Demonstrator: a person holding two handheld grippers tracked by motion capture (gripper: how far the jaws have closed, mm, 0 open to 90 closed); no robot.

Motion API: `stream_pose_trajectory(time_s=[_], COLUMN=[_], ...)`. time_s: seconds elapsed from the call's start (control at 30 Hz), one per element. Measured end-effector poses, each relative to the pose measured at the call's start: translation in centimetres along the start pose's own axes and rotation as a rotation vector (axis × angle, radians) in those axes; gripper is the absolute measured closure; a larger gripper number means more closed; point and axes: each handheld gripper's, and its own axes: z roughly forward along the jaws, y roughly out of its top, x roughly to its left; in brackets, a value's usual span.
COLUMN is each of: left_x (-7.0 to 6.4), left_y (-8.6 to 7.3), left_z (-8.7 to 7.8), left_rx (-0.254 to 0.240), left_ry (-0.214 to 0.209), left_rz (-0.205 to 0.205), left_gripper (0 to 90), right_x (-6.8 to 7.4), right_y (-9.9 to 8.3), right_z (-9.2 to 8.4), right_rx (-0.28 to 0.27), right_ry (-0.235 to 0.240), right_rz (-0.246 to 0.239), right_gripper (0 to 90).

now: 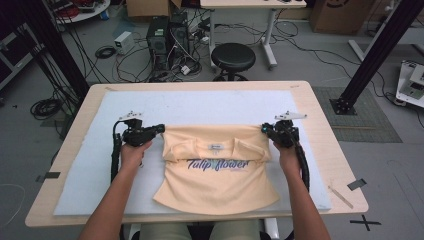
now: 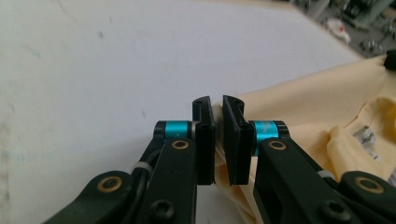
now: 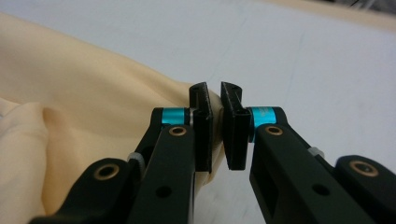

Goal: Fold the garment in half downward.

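Gripping the peach T-shirt (image 1: 216, 170) lying mid-table, we keep the left gripper (image 1: 159, 129) clamped on its 9 o'clock fold corner and the right gripper (image 1: 265, 128) on its 3 o'clock one, fingers pinched shut, lifting both evenly so the fold stays taut.

The high view looks forward and down over the whole counter (image 1: 320, 125). Each tool camera sits close, near counter level. All share the shirt (image 1: 215, 170), seemingly its 9 and 3 o'clock edges.

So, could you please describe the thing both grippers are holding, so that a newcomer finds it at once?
On the wooden table lies a white mat; in its middle is a pale yellow T-shirt, folded over at the top. It alone bears the purple words "Tulip flower", and the left gripper and right gripper pinch its upper corners.
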Motion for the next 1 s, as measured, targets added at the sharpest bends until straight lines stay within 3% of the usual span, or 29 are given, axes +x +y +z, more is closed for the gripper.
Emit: stream_pose_trajectory(time_s=[0.1, 0.13, 0.2, 0.3, 0.4, 0.5, 0.57, 0.67, 0.87, 1.0], left_x=[0.2, 0.5, 0.7, 0.7, 1.1, 1.2, 1.0, 0.7, -0.6, -1.6], left_y=[0.6, 0.8, 1.1, 1.4, 1.0, 0.5, 0.3, -0.1, -1.1, -2.4], left_z=[0.8, 1.2, 1.9, 2.8, 3.6, 3.4, 2.7, 1.2, -1.8, -3.7], left_rx=[-0.053, -0.039, -0.034, -0.057, -0.022, -0.013, -0.012, -0.03, -0.046, -0.04], left_ry=[0.021, 0.029, 0.051, 0.061, 0.063, 0.089, 0.091, 0.086, 0.071, 0.059], left_rz=[0.006, -0.006, 0.007, 0.015, -0.009, -0.034, -0.035, -0.023, 0.026, 0.052], left_gripper=[83.6, 83.6, 83.5, 83.5, 82.4, 66.6, 55.0, 50.9, 44.3, 43.7], right_x=[-0.4, -0.4, -0.8, -1.2, -1.5, -1.2, -1.1, -1.2, -0.3, 0.4], right_y=[1.4, 1.6, 2.0, 2.1, 1.7, 1.6, 1.7, 1.8, 1.1, -0.4], right_z=[1.2, 1.5, 2.6, 3.8, 4.6, 4.8, 4.3, 2.7, -1.2, -3.6], right_rx=[-0.018, -0.02, -0.017, -0.027, -0.022, -0.004, -0.002, -0.05, -0.098, -0.116], right_ry=[-0.057, -0.067, -0.091, -0.113, -0.104, -0.081, -0.074, -0.058, -0.084, -0.074], right_rz=[-0.037, -0.04, -0.04, -0.002, 0.052, 0.062, 0.075, 0.114, 0.031, 0.019], right_gripper=[84.8, 84.8, 84.7, 84.7, 84.3, 77.9, 64.6, 58.7, 53.2, 50.7])
